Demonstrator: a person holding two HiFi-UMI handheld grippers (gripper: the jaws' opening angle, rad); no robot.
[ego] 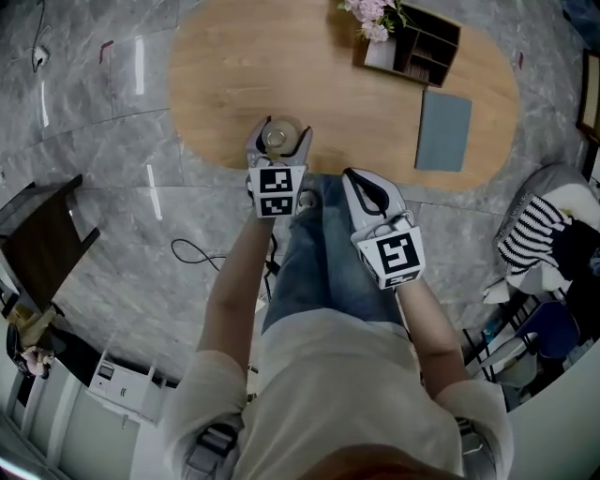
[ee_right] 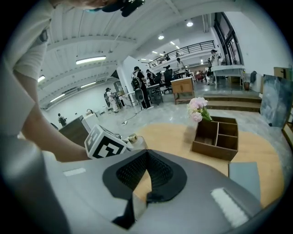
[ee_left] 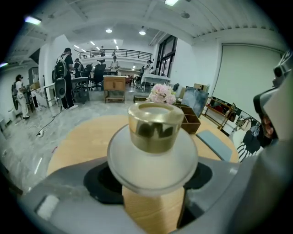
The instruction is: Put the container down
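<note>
A small container [ego: 277, 138] with a frosted white body [ee_left: 153, 162] and a gold cap [ee_left: 154, 125] stands upright between the jaws of my left gripper [ego: 278, 142], which is shut on its body from both sides. It sits over the near edge of the oval wooden table [ego: 337, 94]; I cannot tell whether its base touches the wood. My right gripper [ego: 364, 186] hovers off the table above the person's lap, to the right of the left one. In the right gripper view its tips [ee_right: 146, 155] meet, with nothing between them.
A dark wooden organiser box [ego: 427, 47] with pink flowers [ego: 373, 14] stands at the table's far side. A grey pad [ego: 443, 129] lies at the right. A cable [ego: 192, 253] lies on the marble floor, with a clothes pile [ego: 548, 234] further right.
</note>
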